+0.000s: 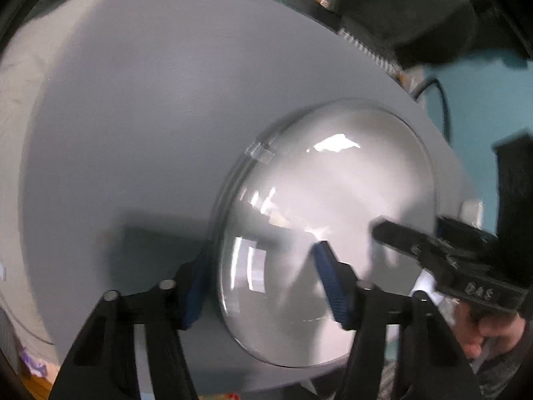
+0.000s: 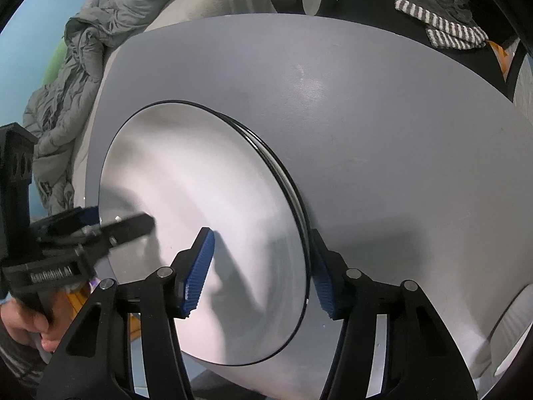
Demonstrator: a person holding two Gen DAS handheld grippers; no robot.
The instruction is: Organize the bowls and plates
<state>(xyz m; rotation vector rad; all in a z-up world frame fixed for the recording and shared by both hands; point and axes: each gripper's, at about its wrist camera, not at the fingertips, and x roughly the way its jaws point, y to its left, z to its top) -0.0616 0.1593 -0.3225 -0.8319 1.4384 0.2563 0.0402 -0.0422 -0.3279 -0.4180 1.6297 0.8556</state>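
Note:
A large shallow plate (image 1: 333, 183) with a glossy pale inside and a thin dark rim lies on the round grey table (image 1: 150, 100). My left gripper (image 1: 263, 253) straddles the plate's left rim, one blue pad outside and one over the inside, jaws wide and not pressing. From the right wrist view, the same plate (image 2: 200, 166) has my right gripper (image 2: 261, 233) straddling its right rim in the same way, pads apart from it. Each view shows the other gripper: the right gripper (image 1: 399, 236) and the left gripper (image 2: 113, 220) reach over opposite edges. A double rim line shows at the plate's far edge.
Another pale dish (image 2: 513, 326) sits at the table's (image 2: 383, 116) lower right edge. A crumpled grey blanket (image 2: 83, 50) lies beyond the table on the left, a striped cloth (image 2: 443, 30) at the back right. Hands (image 1: 483, 333) (image 2: 26, 326) hold the grippers' handles.

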